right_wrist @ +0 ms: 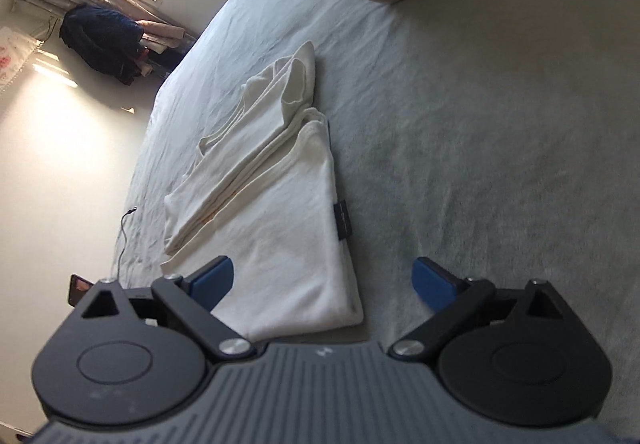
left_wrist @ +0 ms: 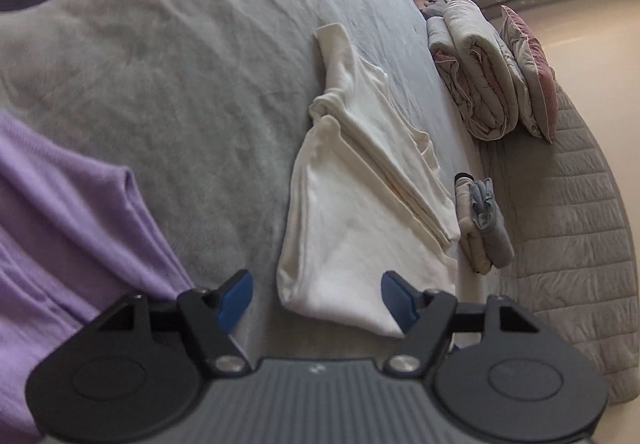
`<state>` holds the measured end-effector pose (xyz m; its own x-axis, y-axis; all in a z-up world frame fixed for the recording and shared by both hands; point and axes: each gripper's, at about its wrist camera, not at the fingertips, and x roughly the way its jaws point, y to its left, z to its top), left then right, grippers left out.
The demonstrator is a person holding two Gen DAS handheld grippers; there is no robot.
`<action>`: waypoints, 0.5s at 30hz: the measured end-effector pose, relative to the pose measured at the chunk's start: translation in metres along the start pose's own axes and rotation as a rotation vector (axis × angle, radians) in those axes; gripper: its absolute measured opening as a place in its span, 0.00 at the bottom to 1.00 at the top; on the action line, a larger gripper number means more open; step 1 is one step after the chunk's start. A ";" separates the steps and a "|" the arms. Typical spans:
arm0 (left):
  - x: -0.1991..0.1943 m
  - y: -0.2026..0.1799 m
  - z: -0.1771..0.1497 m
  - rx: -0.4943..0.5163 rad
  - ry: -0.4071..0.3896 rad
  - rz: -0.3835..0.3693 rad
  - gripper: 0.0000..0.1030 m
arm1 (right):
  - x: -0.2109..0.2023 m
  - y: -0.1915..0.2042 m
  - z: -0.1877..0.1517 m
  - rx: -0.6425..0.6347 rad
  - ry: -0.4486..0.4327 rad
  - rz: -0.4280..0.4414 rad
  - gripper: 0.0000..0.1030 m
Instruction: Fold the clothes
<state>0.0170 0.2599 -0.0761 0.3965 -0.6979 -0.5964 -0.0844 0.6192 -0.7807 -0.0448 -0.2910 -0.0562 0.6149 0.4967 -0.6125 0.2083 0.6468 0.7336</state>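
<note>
No containers in either view, only a grey-sheeted bed (left_wrist: 180, 56) carrying a white garment (left_wrist: 352, 212), partly folded into a long strip, sleeves bunched at the far end, a dark label on one edge. Left hand-held gripper (left_wrist: 316, 294) released, blue pads spread over the near hem; right hand-held gripper (right_wrist: 322, 280) likewise released. Lilac cloth (left_wrist: 60, 212), possibly another garment, at left edge.
</note>
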 end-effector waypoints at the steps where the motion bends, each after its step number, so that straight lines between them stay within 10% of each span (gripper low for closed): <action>1: 0.001 0.006 0.000 -0.030 0.006 -0.018 0.64 | -0.002 -0.004 -0.002 0.016 0.012 0.016 0.88; 15: 0.022 0.011 -0.008 -0.135 0.012 -0.093 0.59 | 0.001 -0.007 -0.013 0.092 0.063 0.131 0.81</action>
<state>0.0174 0.2489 -0.0994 0.3970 -0.7546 -0.5224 -0.1704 0.4987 -0.8499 -0.0549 -0.2874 -0.0658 0.5932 0.6101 -0.5252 0.2005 0.5199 0.8304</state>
